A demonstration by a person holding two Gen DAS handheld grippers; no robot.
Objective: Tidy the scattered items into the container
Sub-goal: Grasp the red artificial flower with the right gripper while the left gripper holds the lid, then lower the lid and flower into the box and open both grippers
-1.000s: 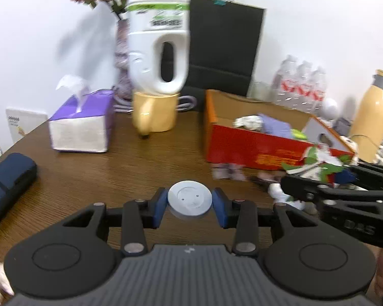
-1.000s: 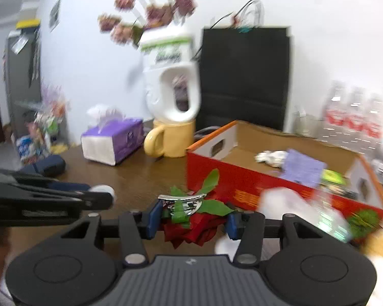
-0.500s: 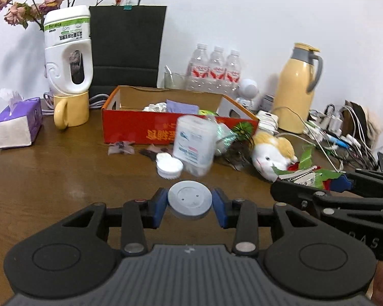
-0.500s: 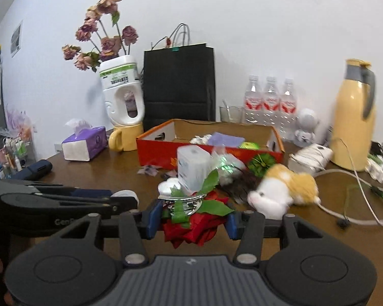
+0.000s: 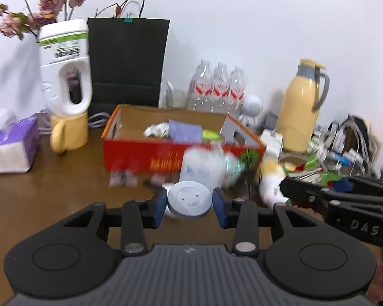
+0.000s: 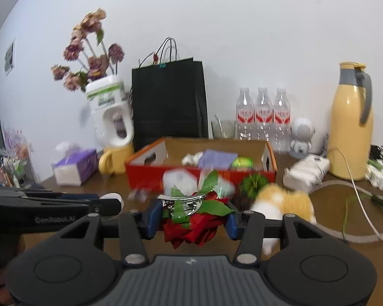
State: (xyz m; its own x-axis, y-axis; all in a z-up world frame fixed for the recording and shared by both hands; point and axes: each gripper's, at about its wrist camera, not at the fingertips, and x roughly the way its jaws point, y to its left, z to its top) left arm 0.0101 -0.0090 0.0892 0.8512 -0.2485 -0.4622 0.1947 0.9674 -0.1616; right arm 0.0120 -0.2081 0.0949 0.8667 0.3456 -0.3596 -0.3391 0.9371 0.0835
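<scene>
The left tool [image 5: 189, 207] grips a round grey lid [image 5: 189, 199]; the right tool [image 6: 192, 218] clamps a red flower [image 6: 192, 230] with green leaves. Beyond, at twelve o'clock on the surface [image 5: 51, 191], sits the red box [image 5: 140, 156], partly filled.

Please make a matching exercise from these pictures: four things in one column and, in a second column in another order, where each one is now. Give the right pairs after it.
1. grey round disc
2. red artificial flower
3. purple cloth
4. white jug

A. inside the red box
B. between the left gripper fingers
C. on the yellow mug
D. between the right gripper fingers

Pairs: 1-B, 2-D, 3-A, 4-C
</scene>
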